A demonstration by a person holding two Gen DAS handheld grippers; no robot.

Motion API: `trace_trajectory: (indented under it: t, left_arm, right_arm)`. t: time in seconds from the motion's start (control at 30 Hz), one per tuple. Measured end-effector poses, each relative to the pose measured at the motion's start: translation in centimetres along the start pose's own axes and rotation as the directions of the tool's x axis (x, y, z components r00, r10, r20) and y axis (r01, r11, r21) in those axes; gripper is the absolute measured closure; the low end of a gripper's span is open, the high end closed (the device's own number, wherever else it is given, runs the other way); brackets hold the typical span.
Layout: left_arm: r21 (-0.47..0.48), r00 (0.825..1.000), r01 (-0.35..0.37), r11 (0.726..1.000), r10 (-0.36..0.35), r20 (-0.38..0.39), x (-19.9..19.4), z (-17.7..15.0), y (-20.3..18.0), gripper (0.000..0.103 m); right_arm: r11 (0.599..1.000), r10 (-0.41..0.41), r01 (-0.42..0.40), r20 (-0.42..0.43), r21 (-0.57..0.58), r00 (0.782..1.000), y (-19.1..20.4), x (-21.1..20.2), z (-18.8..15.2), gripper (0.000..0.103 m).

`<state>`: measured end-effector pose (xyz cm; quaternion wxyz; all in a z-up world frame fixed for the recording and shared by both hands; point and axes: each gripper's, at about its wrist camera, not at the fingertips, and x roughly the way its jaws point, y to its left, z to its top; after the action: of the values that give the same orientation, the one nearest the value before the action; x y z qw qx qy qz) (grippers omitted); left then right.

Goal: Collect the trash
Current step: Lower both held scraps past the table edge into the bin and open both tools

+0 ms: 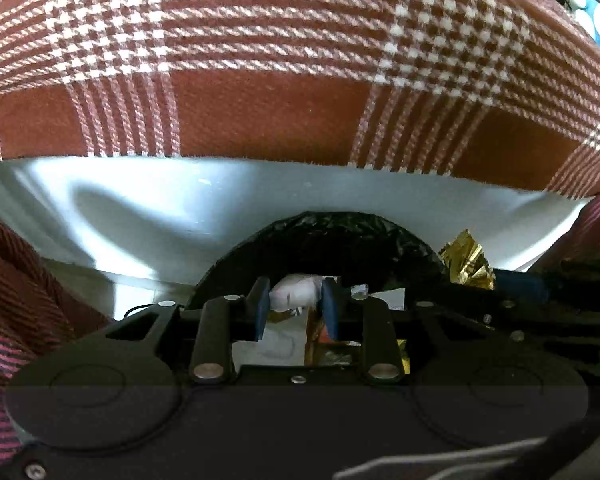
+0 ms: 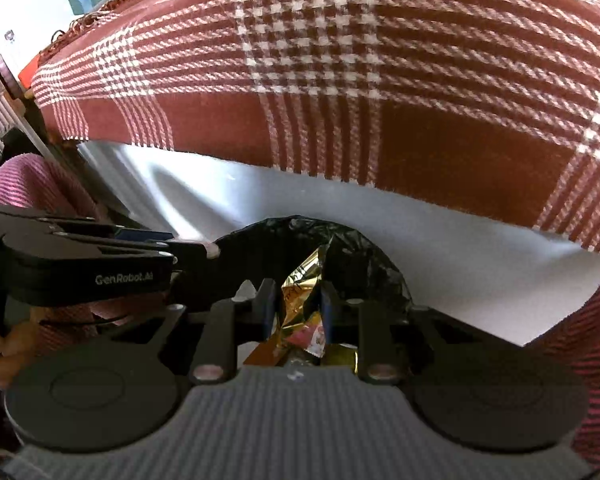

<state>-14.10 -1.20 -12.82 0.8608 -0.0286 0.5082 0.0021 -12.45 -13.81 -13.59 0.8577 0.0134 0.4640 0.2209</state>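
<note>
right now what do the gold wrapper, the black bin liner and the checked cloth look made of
Gold wrapper: looks like metallised foil film, mirror-shiny with sharp creases.
Black bin liner: thin plastic, glossy and finely crinkled.
Checked cloth: woven fabric, matte, maybe wool-like, with visible twill weave and a fuzzy cut edge.

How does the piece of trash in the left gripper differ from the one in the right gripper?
The left gripper is shut on a crumpled white paper wad; the right gripper is shut on a shiny gold foil wrapper. The paper is matte and pale, the foil reflective with red print. The paper forms a rounded lump, the foil sharp creases. Both are held over the black bin bag.
</note>
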Motion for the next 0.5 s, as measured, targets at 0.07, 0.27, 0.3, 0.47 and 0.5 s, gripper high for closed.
trace_trajectory:
  t: [0.07,0.27,0.3,0.47,0.5]
  left_arm:
    - [0.013,1.000,-0.010,1.000,0.010,-0.013,0.43,-0.01,-0.27,0.077]
    - [0.008,1.000,-0.007,1.000,0.007,-0.022,0.90,0.06,-0.29,0.076]
    - [0.008,1.000,-0.007,1.000,0.007,-0.021,0.97,0.06,-0.32,0.076]
    - [0.009,1.000,-0.006,1.000,0.006,-0.021,0.86,-0.01,-0.35,0.059]
    - [0.009,1.000,-0.006,1.000,0.007,-0.021,0.74,-0.02,-0.43,0.057]
  right_arm:
    - [1.000,0.000,0.000,-0.003,-0.002,1.000,0.02,0.12,0.03,0.073]
    - [1.000,-0.002,0.002,-0.007,0.001,1.000,0.05,0.36,0.14,0.069]
    - [1.000,-0.003,0.003,-0.006,0.004,1.000,0.07,0.44,0.20,0.069]
    - [1.000,-0.005,0.005,0.003,0.016,1.000,-0.19,0.18,0.12,0.051]
    - [1.000,-0.004,0.004,0.004,0.018,1.000,-0.28,0.11,0.11,0.051]
